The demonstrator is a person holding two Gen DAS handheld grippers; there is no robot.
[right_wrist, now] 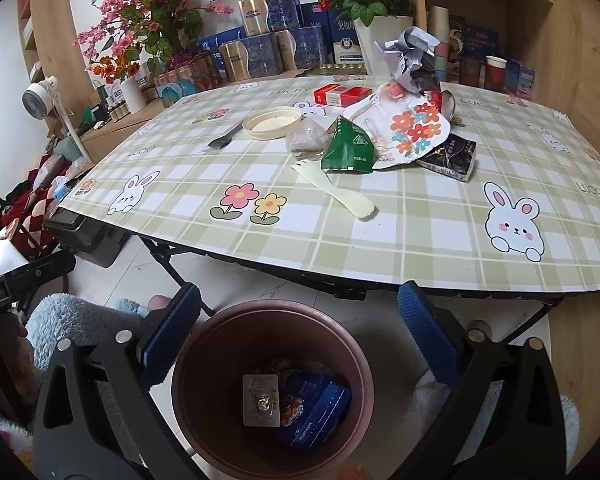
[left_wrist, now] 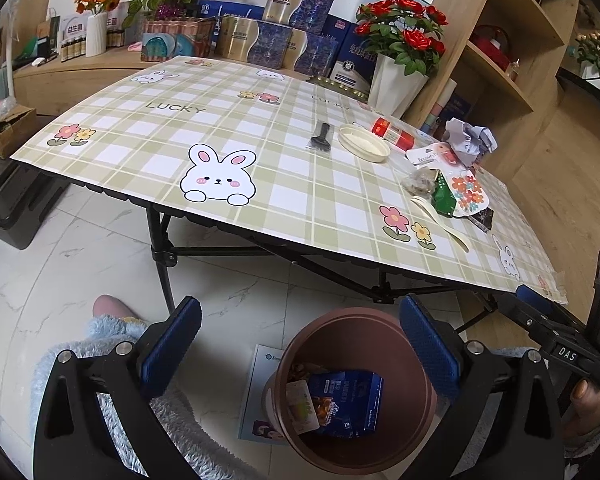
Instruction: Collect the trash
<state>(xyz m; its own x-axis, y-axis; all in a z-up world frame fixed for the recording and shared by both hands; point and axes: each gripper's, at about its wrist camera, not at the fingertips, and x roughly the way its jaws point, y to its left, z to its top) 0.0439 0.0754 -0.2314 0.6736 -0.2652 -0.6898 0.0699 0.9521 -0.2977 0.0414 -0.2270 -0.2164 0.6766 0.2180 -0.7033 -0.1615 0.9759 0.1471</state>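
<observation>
Glossy plaid tablecloth (right_wrist: 420, 216), matt brown plastic bin (right_wrist: 204, 344), crumpled paper (right_wrist: 404, 56)

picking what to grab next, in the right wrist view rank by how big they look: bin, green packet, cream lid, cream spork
1. bin, largest, though it is also nearest the camera
2. cream spork and cream lid look about alike; no ranking
3. green packet, slightly smaller, partly under other trash

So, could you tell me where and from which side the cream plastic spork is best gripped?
Probably grip the spork across its narrow handle, coming from above. It lies flat on the table, clear of the green packet, and the neck is slimmer than the broad rounded end nearest the edge.
</observation>
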